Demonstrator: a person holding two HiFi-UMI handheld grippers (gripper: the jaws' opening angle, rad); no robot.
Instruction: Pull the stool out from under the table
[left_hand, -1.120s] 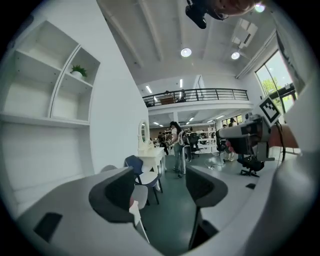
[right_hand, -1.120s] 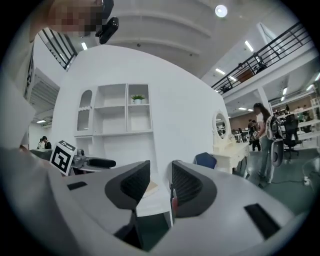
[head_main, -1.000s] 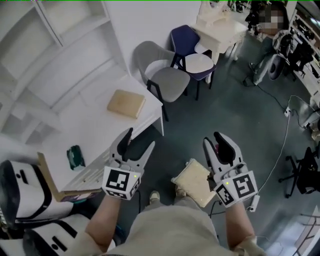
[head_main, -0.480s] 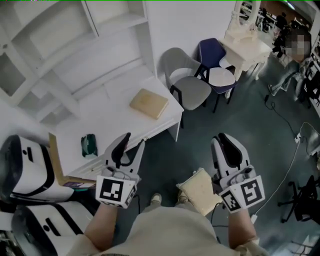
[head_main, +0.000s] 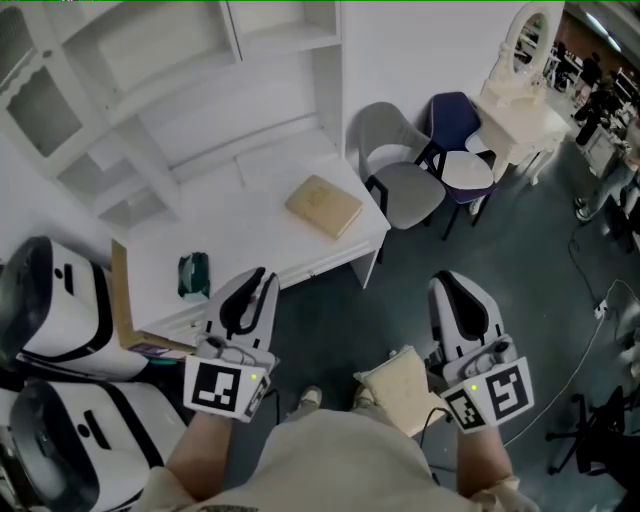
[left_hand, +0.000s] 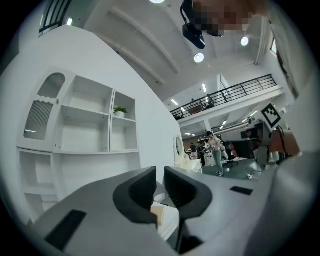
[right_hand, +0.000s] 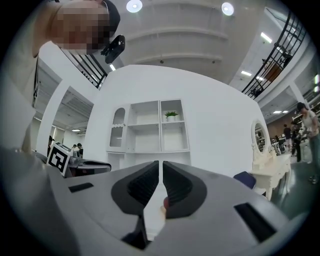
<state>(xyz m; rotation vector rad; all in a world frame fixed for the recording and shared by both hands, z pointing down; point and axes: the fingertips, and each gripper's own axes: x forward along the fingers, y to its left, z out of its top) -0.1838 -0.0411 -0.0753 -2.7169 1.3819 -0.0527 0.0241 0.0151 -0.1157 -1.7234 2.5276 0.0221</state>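
A cream stool (head_main: 402, 386) with a square padded top stands on the dark floor by my legs, apart from the white table (head_main: 250, 232). My left gripper (head_main: 262, 278) hovers over the table's front edge. Its jaws are closing, with a thin gap between them and nothing in it (left_hand: 159, 173). My right gripper (head_main: 455, 282) hangs above the floor just right of the stool. It is shut and holds nothing (right_hand: 160, 166). Neither gripper touches the stool.
A beige board (head_main: 323, 206) and a green item (head_main: 192, 275) lie on the table. White shelving (head_main: 200, 60) rises behind it. A grey chair (head_main: 400, 170), a dark blue chair (head_main: 452, 118) and a cream vanity (head_main: 520, 112) stand at the far right. White machines (head_main: 60, 310) crowd the left.
Both grippers' jaws have drawn together from open. The head view has swung, so the table and chairs now sit further right. The stool stays by my legs.
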